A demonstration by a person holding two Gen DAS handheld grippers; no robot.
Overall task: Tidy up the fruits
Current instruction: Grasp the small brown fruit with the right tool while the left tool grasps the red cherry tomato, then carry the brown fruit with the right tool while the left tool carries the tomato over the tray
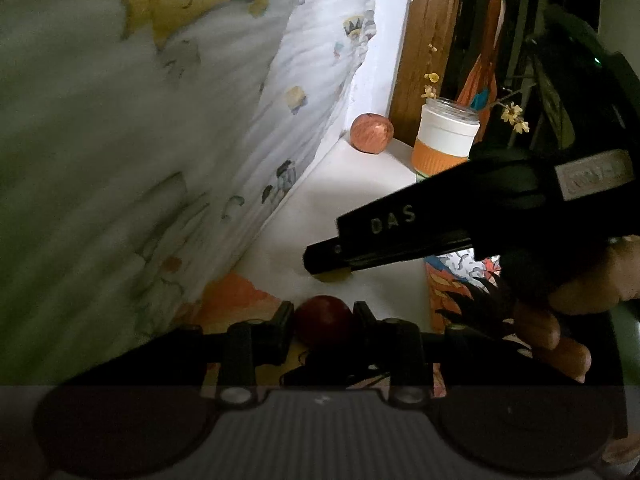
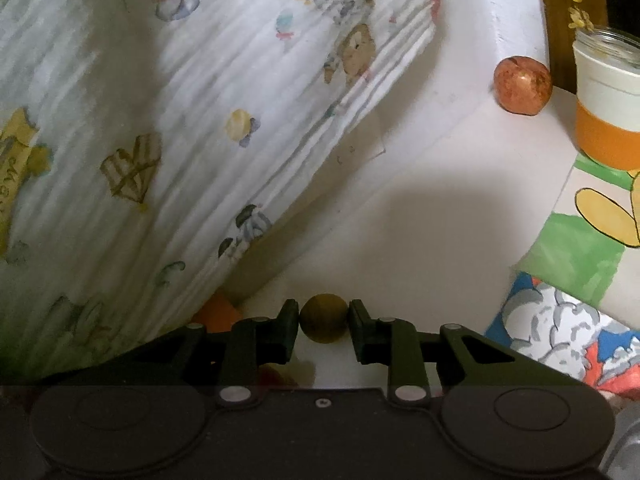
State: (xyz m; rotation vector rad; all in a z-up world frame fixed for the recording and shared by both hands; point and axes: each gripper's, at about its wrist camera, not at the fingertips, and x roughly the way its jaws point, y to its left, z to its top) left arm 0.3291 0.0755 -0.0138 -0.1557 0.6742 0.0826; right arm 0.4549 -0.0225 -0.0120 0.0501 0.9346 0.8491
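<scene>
My left gripper [image 1: 323, 322] is shut on a dark red round fruit [image 1: 323, 320], held low over the white table [image 1: 360, 184]. My right gripper [image 2: 324, 320] is shut on a small yellow-brown round fruit [image 2: 323, 318] just above the table [image 2: 420, 220]; this gripper also shows in the left wrist view [image 1: 320, 264], ahead and to the right, with the yellow fruit [image 1: 332, 277] under its tip. An orange-red apple [image 1: 371, 133] sits at the far corner by the wall and also shows in the right wrist view [image 2: 522, 89].
A glass cup with a white and orange sleeve [image 1: 444, 140] stands right of the apple, also in the right wrist view [image 2: 608, 96]. A printed white cloth [image 2: 200, 120] hangs along the left. Colourful picture sheets [image 2: 580, 248] lie at the right. A dark plant [image 1: 560, 80] stands behind.
</scene>
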